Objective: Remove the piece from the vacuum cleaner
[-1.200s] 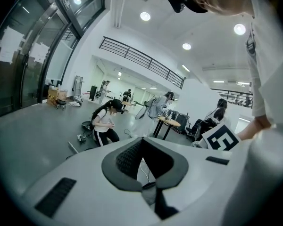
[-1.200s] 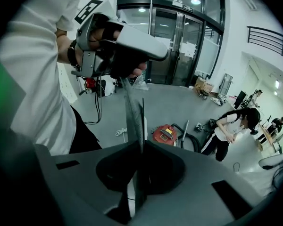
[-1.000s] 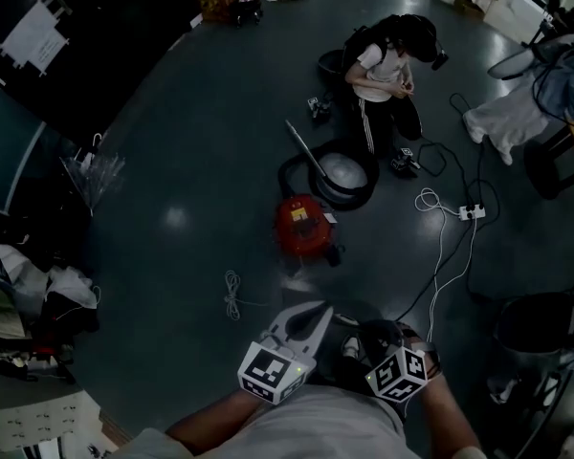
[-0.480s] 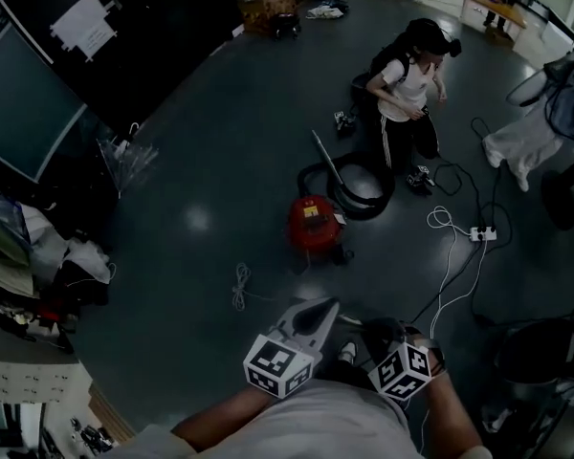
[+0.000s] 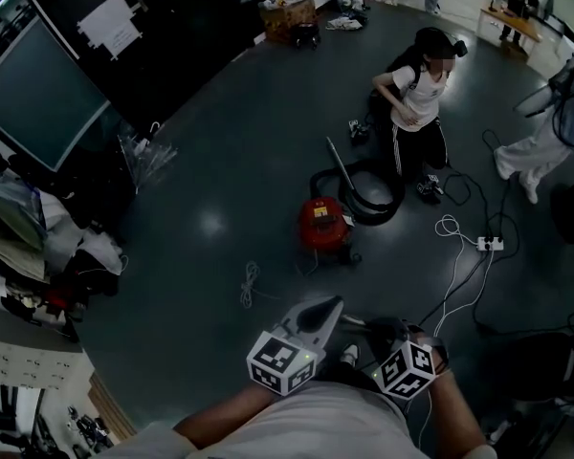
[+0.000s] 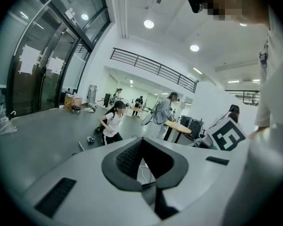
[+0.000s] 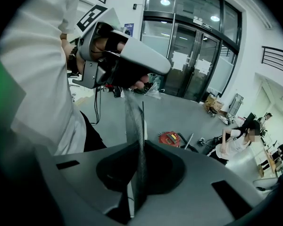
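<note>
A red vacuum cleaner point(image 5: 323, 226) stands on the dark floor ahead of me, its black hose point(image 5: 368, 199) coiled behind it and a thin wand point(image 5: 340, 165) slanting up from the coil. The right gripper view shows the vacuum cleaner point(image 7: 170, 138) small and far off. My left gripper point(image 5: 333, 304) and right gripper point(image 5: 364, 325) hang close to my body, well short of the vacuum. Both look shut with nothing in them. In the right gripper view its own jaws point(image 7: 137, 102) stand together as thin blades, and the left gripper point(image 7: 151, 62) crosses above them.
A person point(image 5: 416, 94) crouches just behind the hose. A power strip point(image 5: 488, 244) with white cables lies right of the vacuum, and a loose white cord point(image 5: 249, 285) lies left of it. Cluttered shelves point(image 5: 38, 256) line the left side.
The head view has swung, so the vacuum and the person sit further right and up in the picture. The crouching person has straightened. Both grippers keep their place near my body.
</note>
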